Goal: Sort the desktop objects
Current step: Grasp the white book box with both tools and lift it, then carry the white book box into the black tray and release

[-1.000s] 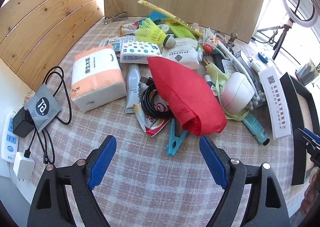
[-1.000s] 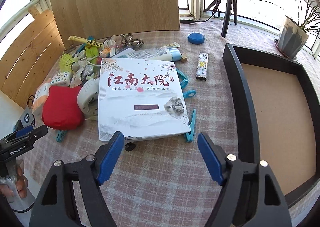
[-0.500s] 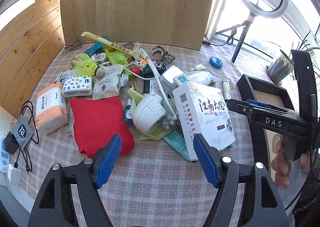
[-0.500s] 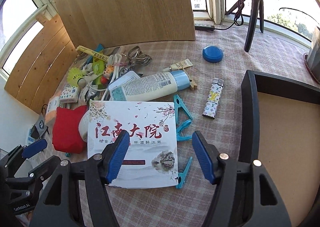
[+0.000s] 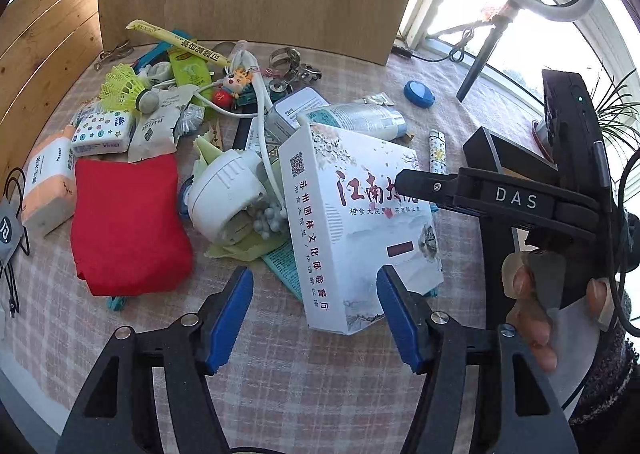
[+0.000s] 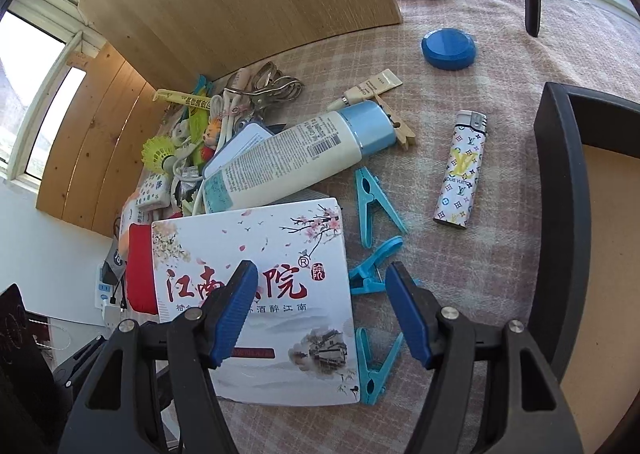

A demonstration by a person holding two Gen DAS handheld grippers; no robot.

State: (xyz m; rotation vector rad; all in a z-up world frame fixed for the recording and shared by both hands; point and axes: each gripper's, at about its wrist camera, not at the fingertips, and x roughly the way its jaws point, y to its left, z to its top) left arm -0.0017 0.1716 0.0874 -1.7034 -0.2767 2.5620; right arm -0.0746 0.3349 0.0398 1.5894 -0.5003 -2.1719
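at the lower left of the left wrist view the left gripper (image 5: pixel 314 316) has its jaws part open around nothing, having just been narrowing, and should centre on the near edge of the white rectangular cardboard box with red chinese lettering (image 5: pixel 360 221) before squeezing. the box, printed with blossom and a grey landscape, lies tilted on clutter mid-frame on the checked pink bench (image 5: pixel 280 386). in the right wrist view the right gripper (image 6: pixel 320 312), jaws apart and empty, hovers over the box's right edge at lower centre and should straddle it squarely.

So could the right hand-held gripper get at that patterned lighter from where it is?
Probably yes. The lighter lies alone on bare cloth beyond the open right hand-held gripper, apart from the blue clothes pegs and the black tray.
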